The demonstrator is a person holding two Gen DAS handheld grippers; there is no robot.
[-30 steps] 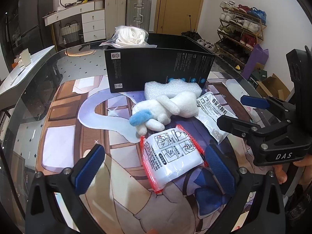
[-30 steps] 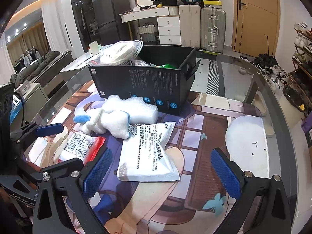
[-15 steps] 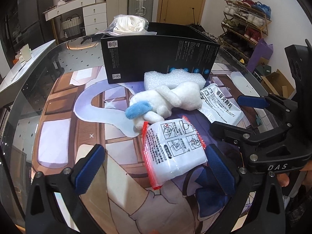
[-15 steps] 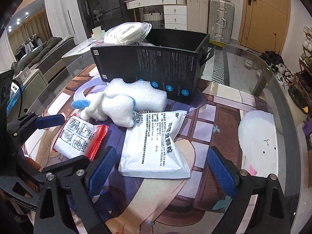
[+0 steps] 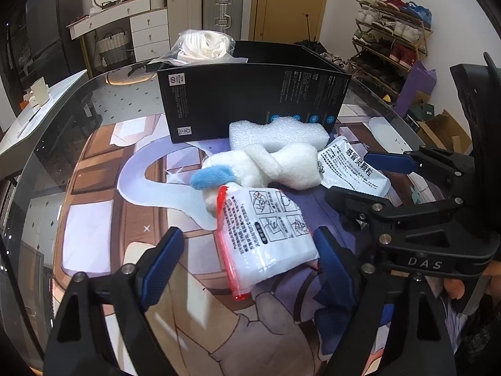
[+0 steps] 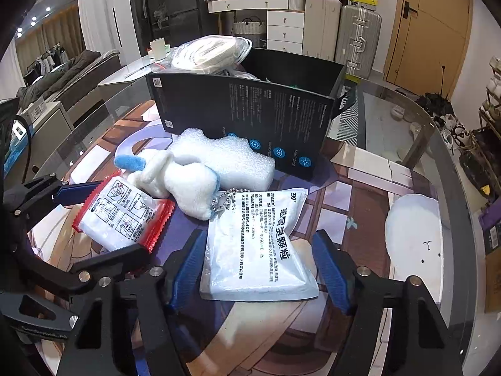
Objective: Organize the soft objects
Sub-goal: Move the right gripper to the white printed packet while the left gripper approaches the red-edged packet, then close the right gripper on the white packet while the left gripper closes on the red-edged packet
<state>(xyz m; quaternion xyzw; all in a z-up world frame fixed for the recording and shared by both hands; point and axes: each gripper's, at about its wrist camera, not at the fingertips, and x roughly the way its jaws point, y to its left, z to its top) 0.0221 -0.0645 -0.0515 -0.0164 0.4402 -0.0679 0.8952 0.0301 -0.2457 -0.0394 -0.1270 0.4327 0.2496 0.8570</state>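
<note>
Closing both grippers at once, you risk the red-edged packet (image 5: 266,235) slipping off tilted, since only the left gripper (image 5: 247,260) right pad touches it. The right gripper (image 6: 261,266) jaws, just narrowing, flank the white pouch (image 6: 260,250) mid-table; neither clamps yet.

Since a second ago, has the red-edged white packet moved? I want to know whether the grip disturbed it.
Yes. The red-edged white packet has tilted up and swung toward the white plush toy, now overlapping it; the closing left gripper fingers straddle it.
</note>
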